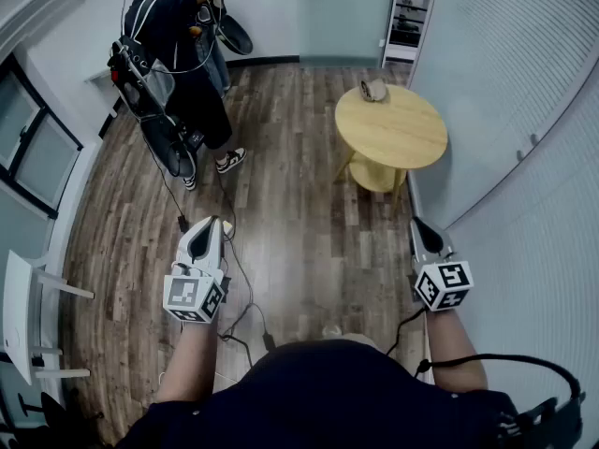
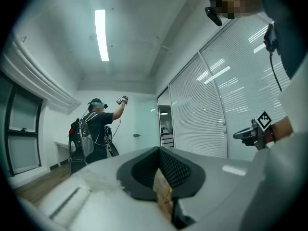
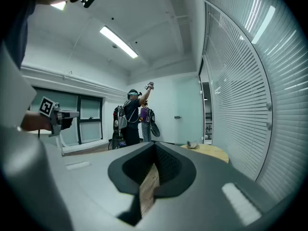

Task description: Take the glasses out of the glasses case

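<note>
The glasses case (image 1: 374, 89) lay on the round wooden table (image 1: 402, 138), well ahead of both pairs of jaws and apart from them. In the right gripper view it sat far beyond the tips, a little to their right. The right gripper (image 1: 418, 224) had its 2 jaws pressed together on nothing. The left gripper (image 1: 210, 224) was likewise closed and empty, over the plank floor (image 1: 299, 223). Far beyond its jaws, to their left, stood another person (image 1: 178, 36) with 1 arm raised.

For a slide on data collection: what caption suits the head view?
Left gripper and right gripper, both shut, over wood floor; glasses case on round table ahead.
</note>
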### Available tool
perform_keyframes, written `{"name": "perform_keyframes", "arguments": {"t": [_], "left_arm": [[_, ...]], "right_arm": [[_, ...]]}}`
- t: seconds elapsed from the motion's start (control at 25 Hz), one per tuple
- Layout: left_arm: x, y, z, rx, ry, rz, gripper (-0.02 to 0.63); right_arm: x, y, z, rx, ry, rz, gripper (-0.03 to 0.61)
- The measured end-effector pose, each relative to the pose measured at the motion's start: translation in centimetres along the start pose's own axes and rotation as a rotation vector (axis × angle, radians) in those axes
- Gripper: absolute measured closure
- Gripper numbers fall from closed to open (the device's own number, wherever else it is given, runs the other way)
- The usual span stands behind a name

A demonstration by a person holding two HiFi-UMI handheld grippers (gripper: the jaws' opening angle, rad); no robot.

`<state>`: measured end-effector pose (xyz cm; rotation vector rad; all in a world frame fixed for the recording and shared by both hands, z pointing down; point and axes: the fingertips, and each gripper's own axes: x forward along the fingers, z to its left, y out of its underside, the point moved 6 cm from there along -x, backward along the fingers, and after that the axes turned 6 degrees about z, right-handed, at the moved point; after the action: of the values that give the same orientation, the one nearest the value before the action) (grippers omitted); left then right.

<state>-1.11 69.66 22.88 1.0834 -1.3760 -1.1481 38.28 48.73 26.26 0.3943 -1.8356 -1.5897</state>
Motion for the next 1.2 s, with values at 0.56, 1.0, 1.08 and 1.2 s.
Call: {"name": "perform_keyframes", "arguments": {"t": [0.56,1.0,1.08,1.2], "left_arm": [[4.2,-0.8,-3.3,0.017,-0.024,-0.005,0.611],[10.1,0.0,-1.7,0.028,-0.02,0.022,0.609],[12.2,0.5,-0.5,0.016,-0.01,0.026,0.61],[15.3,0.7,1.7,0.013,0.008,0.025,0.611]], "right_arm": [[2.4,0.4,-4.7,0.023,-0.04,-0.038,0.569],[8.2,1.6,-7.1,0.069,-0.029,0.007,0.569],[9.9,1.4,-7.3,0.074,-0.019,0.016,0.569],[12.9,0.5,-7.3,0.063,-0.012,0.029,0.569]]}}
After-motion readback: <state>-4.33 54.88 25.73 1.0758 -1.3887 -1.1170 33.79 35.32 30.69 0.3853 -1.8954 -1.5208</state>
